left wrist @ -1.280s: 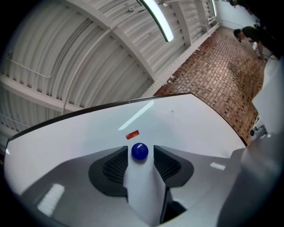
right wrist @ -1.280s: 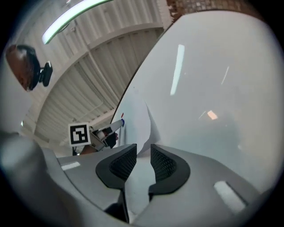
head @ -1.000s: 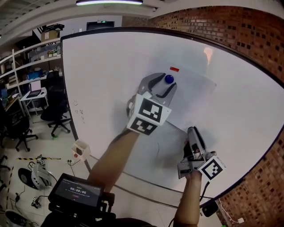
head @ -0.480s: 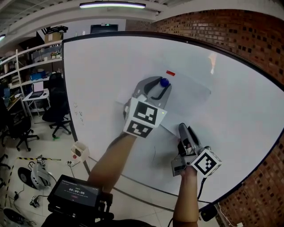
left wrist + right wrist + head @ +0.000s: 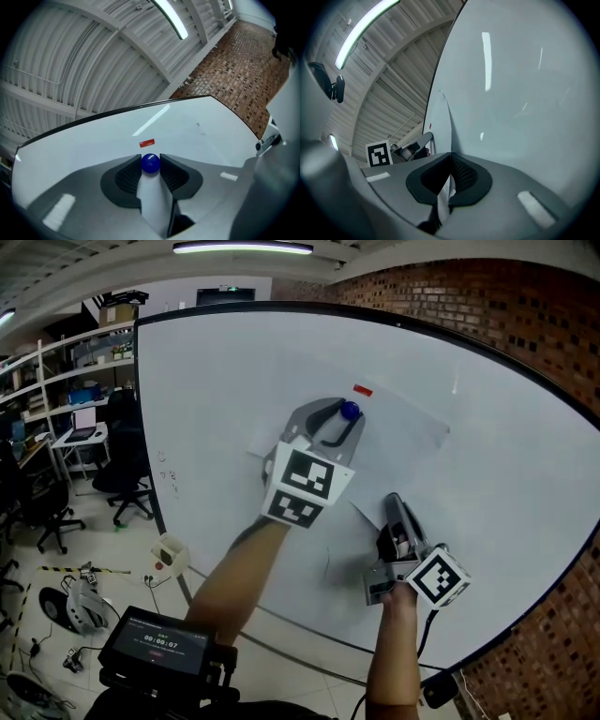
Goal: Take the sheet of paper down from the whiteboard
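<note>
A white sheet of paper [image 5: 403,444] lies on the whiteboard [image 5: 216,381], with a blue round magnet [image 5: 350,411] and a small red magnet [image 5: 363,390] along its top edge. My left gripper [image 5: 345,418] reaches up to the blue magnet [image 5: 150,163]. Its jaws are closing with the ball between them, and both pads touch its sides. Lower right, my right gripper [image 5: 389,504] is shut on the sheet's bottom corner. In the right gripper view the paper's edge [image 5: 443,131] lifts off the board and runs into the closed jaws [image 5: 449,176].
A brick wall [image 5: 525,324] borders the board on the right. Left of the board are shelves [image 5: 66,362], office chairs [image 5: 117,470] and a small white box [image 5: 169,554] on the floor. A device with a lit screen [image 5: 155,645] sits at my chest.
The right gripper has shifted slightly up to the sheet's lower corner and shut on it. The left jaws have narrowed around the blue magnet.
</note>
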Action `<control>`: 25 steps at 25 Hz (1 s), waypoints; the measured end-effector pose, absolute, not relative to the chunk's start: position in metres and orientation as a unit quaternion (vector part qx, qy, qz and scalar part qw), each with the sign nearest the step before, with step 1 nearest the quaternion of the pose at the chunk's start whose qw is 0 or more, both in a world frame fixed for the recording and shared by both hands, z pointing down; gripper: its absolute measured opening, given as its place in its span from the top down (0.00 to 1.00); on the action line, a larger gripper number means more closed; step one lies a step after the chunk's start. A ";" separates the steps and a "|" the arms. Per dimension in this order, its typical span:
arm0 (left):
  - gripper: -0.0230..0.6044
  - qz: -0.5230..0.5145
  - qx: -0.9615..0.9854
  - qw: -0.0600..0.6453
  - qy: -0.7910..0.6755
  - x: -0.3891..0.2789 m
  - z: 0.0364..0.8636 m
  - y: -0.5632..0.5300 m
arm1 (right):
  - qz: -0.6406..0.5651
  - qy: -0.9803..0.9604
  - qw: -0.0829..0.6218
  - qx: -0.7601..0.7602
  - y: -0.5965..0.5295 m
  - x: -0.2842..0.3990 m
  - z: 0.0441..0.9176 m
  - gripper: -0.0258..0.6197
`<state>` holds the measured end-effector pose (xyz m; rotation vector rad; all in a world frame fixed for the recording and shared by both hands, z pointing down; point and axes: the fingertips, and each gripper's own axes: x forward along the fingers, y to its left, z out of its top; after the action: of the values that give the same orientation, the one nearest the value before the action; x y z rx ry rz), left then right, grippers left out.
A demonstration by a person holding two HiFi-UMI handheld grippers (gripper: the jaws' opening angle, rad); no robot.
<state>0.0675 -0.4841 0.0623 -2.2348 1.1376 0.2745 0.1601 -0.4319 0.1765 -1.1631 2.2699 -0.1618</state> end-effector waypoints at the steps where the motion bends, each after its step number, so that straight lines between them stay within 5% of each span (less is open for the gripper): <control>1: 0.77 0.106 -0.844 0.303 0.429 0.067 0.062 -0.484 | -0.061 0.850 0.290 -0.436 -0.432 0.161 0.177 0.94; 25: 0.77 0.147 -0.868 0.236 0.412 0.025 0.121 -0.460 | -0.035 0.845 0.256 -0.468 -0.398 0.161 0.206 0.94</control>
<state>0.0248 -0.4603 0.1206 -2.3794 1.1308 0.4023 0.1605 -0.3977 0.2057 -1.2711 2.2944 -0.0954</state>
